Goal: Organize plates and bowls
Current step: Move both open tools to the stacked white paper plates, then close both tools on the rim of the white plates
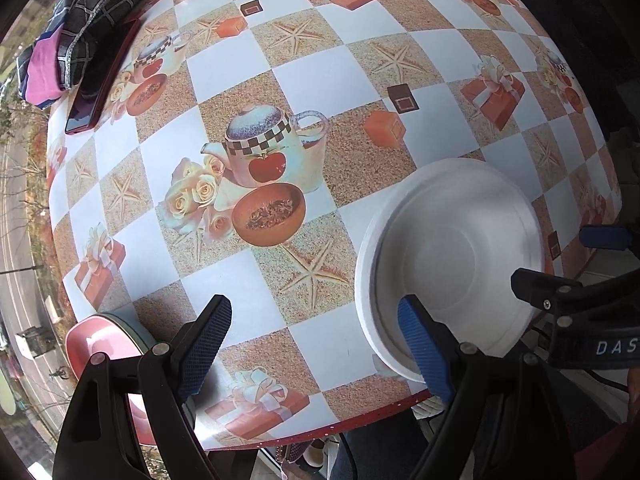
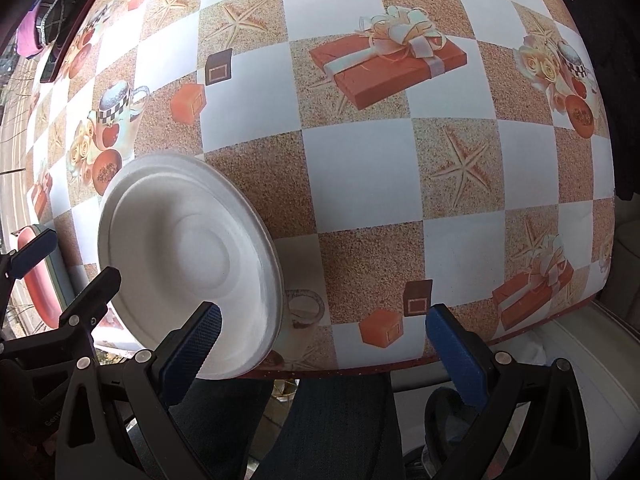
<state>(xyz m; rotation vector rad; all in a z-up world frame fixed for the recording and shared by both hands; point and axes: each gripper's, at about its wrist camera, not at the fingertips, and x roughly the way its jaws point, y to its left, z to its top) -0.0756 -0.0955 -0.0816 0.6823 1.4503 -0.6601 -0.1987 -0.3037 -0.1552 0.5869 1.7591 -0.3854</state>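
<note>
**A:** What's under me?

**B:** I see a table (image 1: 360,64) covered by a checked cloth, white and sandy squares printed with teapots, starfish and gift boxes. Its red-trimmed near edge curves across the bottom of both wrist views. Past the left side a street shows through a window.

**A:** Room to move?

**B:** The middle and right of the cloth are bare. At the far left corner lie folded fabric (image 1: 84,20) and, just beside it, a dark phone (image 1: 100,80). A pink dish (image 1: 100,344) sits at the near left edge.

**A:** And the plate?

**B:** The white plate (image 1: 452,252) lies flat, hollow side up, at the near edge, its rim jutting past the trim. It's round, so no long axis.

**A:** My claws?

**B:** My left gripper (image 1: 316,344) stands spread wide, holding nothing; its right finger appears over the plate's near rim, but I can't tell whether it touches. My right gripper (image 2: 324,344) is also spread and empty, its left finger in front of the plate (image 2: 188,264).
</note>
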